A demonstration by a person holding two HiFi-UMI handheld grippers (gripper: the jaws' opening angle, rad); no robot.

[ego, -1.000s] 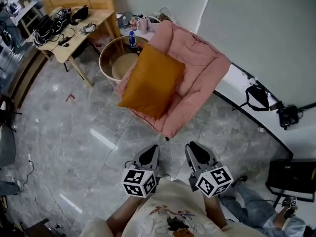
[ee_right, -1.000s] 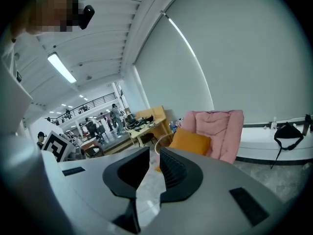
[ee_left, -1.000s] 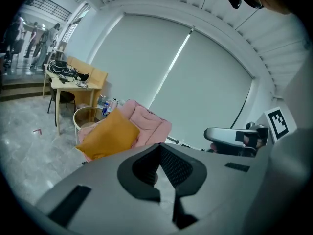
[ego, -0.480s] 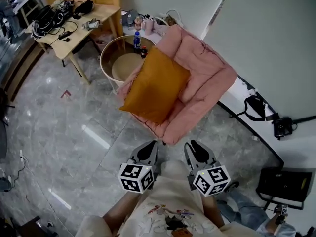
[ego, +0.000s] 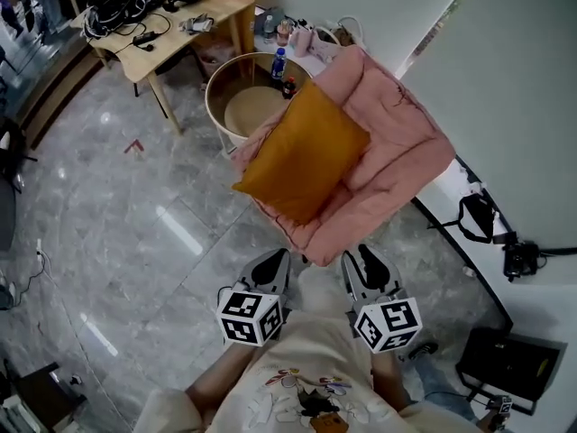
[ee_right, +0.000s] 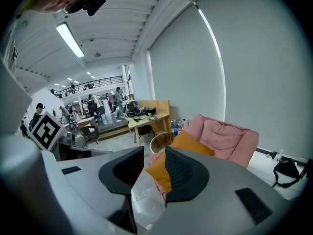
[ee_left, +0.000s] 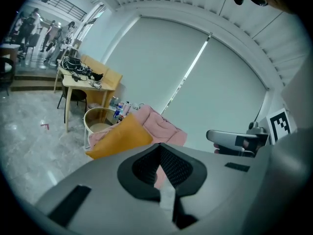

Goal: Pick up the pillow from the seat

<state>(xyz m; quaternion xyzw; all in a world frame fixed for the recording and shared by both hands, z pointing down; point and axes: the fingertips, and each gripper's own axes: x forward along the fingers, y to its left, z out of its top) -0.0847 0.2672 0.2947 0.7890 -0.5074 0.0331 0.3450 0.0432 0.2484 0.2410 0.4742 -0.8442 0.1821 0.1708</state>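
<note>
An orange pillow (ego: 302, 156) leans on the seat of a pink padded chair (ego: 401, 147), one corner hanging over the front edge. Both grippers are held low in front of the chair, short of its front edge and apart from the pillow. My left gripper (ego: 271, 262) is shut with nothing in it. In the left gripper view the pillow (ee_left: 117, 138) lies beyond the closed jaws (ee_left: 159, 150). My right gripper (ego: 364, 256) has just been opening; a narrow gap shows between its jaws (ee_right: 154, 155), with nothing held, and the pillow (ee_right: 188, 143) lies far beyond.
A round wooden side table (ego: 236, 87) with a blue bottle (ego: 278, 62) stands left of the chair. A wooden desk (ego: 176, 23) with cables is at the back left. A black bag (ego: 478, 216) and a camera (ego: 521, 262) lie by the white wall on the right.
The person has stepped toward the chair, so both grippers now sit closer to its front edge. The right jaws have parted a little; the left stay shut.
</note>
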